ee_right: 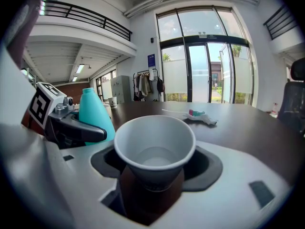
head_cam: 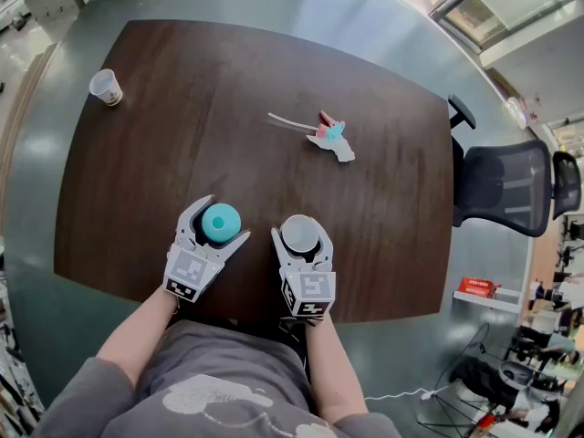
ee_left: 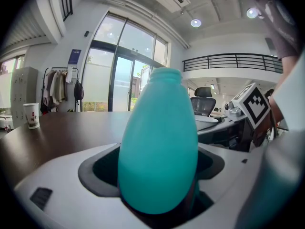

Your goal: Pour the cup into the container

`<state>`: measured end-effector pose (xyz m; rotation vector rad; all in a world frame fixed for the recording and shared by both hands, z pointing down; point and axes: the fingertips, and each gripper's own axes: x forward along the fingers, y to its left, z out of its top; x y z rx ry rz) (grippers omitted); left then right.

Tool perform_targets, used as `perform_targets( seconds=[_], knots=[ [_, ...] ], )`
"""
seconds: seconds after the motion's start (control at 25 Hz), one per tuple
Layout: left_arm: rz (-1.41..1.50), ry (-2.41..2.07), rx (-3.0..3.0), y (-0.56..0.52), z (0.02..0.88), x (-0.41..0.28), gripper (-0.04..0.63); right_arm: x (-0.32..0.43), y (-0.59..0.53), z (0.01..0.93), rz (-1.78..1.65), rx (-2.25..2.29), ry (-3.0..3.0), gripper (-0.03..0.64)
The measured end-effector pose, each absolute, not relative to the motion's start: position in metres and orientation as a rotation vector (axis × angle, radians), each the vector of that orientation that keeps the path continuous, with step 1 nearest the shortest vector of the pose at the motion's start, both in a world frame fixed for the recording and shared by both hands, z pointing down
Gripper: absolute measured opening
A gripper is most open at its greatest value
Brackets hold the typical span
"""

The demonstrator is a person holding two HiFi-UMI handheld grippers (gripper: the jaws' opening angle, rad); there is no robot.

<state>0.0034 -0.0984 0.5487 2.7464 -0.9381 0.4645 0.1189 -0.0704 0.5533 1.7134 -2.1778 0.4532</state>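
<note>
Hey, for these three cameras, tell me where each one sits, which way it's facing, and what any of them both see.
Head view: on the person's head, facing steeply down at the dark table; forearms, left gripper and right gripper show.
Left gripper view: rides that gripper, looks along its jaws, closed on the teal bottle; the person's right arm at the edge.
Right gripper view: rides that gripper, looks along its jaws holding the white cup; left gripper at left.
Shared: the teal bottle shows in all three.
</note>
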Motion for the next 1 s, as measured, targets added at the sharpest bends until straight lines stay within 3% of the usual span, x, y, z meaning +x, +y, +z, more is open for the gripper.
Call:
perform_targets(
  seconds=[0.28, 0.44, 0.6, 1.0],
  knots=[
    [0.492, -0.944, 2.728, -0.096, 0.550, 0.004, 0.423, 0.118, -0.070, 0.552, 0.485, 1.709, -2.176, 0.304],
    [0.475, -0.969, 2.734, -0.096, 0.548, 0.001, 0.425, 0.117, -0.069, 0.553, 0.487, 1.703, -2.170, 0.382],
    [0.452, -0.975, 2.731, -0.090, 0.548, -0.001, 0.427, 0.118, -0.064, 0.560, 0.497, 1.673, -2.147, 0.416],
    [0.465, -1.077, 2.636, -0.072, 0.554, -0.029, 0.442, 0.118, -0.035, 0.558, 0.527, 1.657, -2.151, 0.425]
  ],
)
